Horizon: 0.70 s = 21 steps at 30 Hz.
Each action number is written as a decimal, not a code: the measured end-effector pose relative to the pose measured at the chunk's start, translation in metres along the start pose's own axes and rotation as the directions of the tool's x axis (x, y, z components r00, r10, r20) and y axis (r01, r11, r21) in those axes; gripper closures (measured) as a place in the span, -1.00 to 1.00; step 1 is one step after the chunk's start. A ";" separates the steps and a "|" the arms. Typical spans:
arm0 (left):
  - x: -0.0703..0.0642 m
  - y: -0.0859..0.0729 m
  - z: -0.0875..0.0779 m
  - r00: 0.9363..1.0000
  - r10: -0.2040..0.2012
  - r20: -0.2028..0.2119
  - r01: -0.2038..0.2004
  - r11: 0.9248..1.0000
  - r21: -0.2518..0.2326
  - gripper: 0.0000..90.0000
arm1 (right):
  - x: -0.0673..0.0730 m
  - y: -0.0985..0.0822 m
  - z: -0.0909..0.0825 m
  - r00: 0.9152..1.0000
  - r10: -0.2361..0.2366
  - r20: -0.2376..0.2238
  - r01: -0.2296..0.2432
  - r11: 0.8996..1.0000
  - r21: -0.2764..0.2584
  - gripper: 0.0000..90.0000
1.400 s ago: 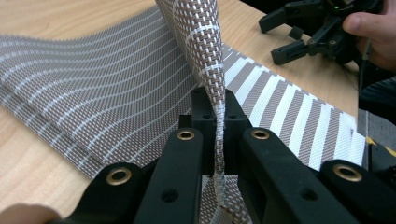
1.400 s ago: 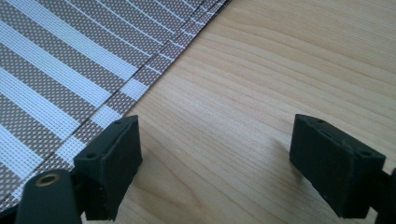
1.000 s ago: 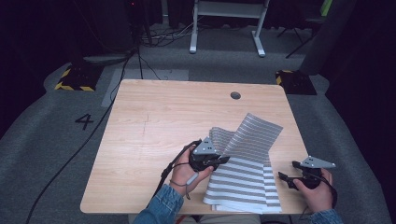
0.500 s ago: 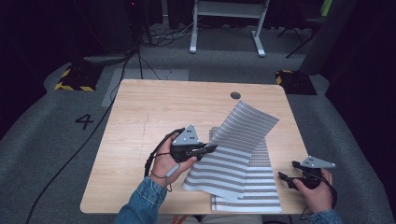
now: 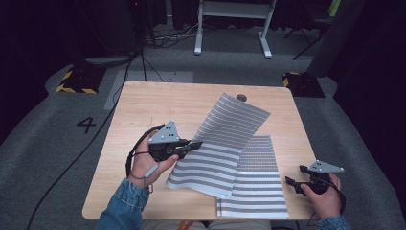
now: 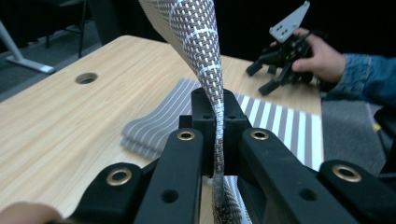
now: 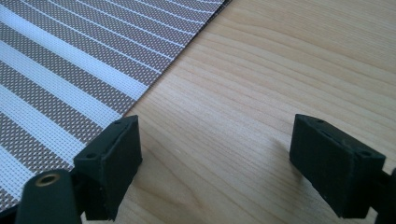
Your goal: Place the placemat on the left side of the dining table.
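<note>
The top mat [image 5: 225, 143] is pinched at its left edge between the closed jaws of the left gripper [image 5: 195, 143] and is held up, tilted, over the middle of the table [image 5: 158, 103]. A second mat [image 5: 256, 184] is seen flat below it, near the front edge. The right gripper [image 5: 293, 183] is kept open, just beside this flat mat, with bare wood between its jaws.

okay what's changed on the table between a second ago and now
The left gripper, shut on the edge of the upper striped mat, has carried it leftward and up, swinging it across the table. The right gripper stays open near the lower striped mat, which lies where it was.
</note>
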<state>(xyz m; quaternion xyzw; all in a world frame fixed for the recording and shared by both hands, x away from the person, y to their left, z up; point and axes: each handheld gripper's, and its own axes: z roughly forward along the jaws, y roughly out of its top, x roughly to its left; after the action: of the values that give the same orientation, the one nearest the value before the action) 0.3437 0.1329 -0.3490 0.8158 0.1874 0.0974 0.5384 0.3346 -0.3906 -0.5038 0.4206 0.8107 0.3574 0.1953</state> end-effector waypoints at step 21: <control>0.047 -0.076 -0.020 0.988 -0.149 -0.042 0.153 0.982 0.115 0.97 | 0.001 0.001 0.000 1.000 0.014 -0.001 -0.014 1.000 0.000 -0.63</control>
<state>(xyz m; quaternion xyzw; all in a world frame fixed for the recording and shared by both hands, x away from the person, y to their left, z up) 0.3638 0.1955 -0.4128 0.8278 0.2630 0.0585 0.4921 0.3347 -0.3895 -0.5036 0.4258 0.8079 0.3591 0.1924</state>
